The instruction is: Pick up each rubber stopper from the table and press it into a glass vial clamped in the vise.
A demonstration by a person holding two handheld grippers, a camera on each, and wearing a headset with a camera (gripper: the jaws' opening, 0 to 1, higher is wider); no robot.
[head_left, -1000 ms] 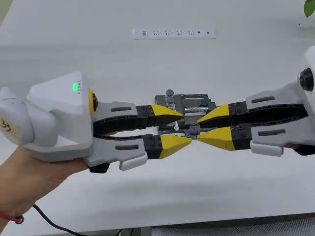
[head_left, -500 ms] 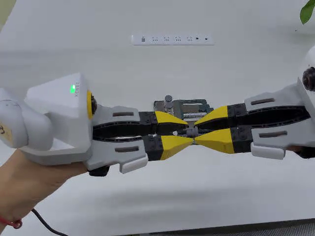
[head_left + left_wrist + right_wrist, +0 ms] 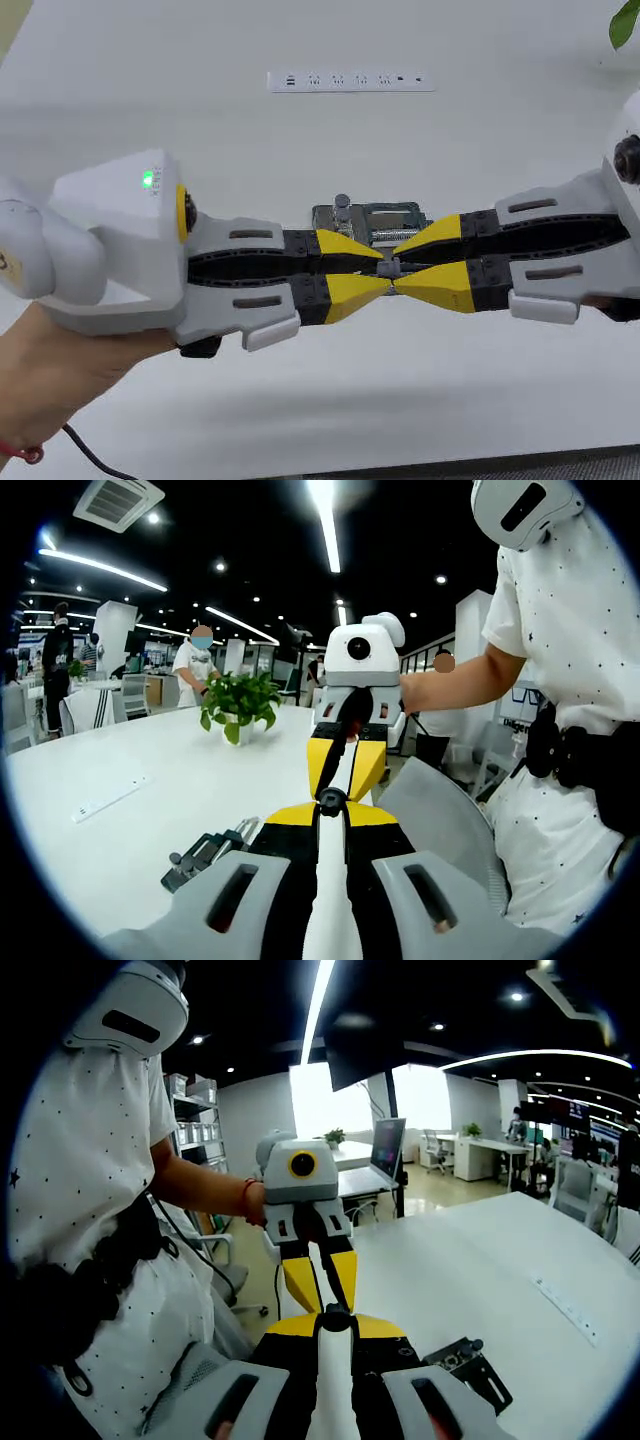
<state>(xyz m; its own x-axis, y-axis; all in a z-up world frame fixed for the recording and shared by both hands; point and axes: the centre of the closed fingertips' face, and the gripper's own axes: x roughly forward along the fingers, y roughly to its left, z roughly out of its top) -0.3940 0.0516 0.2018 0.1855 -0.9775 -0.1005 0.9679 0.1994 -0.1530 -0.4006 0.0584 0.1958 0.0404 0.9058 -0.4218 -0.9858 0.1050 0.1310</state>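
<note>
Counter: white counter (image 3: 300, 380), broad and bare around the work; a white power strip (image 3: 350, 81) lies at its far side.
Room: open office seen from the two gripper views, with ceiling strip lights, desks and a potted plant (image 3: 238, 700) on the counter.
Vise: small grey vise (image 3: 385, 215) sits on the counter directly behind and below the meeting gripper tips. It shows low left in the left gripper view and low right in the right gripper view.
Left gripper: left gripper (image 3: 386, 268) comes in from the left of the head view and is held level. Its jaws are drawn narrow, yellow tips converging to a point.
Right gripper: right gripper (image 3: 396, 268) comes in from the right and faces the left one tip to tip. Its jaws are equally narrow.
Stopper: small dark grey stopper (image 3: 388, 268) sits exactly where the four yellow tips meet, above the near edge of the vise. Both gripper views show it as a dark round piece at the tips.
Grip: cannot tell which gripper actually pinches the stopper, or whether both do.
Person: a hand under the left gripper; dotted white shirt in both gripper views.
</note>
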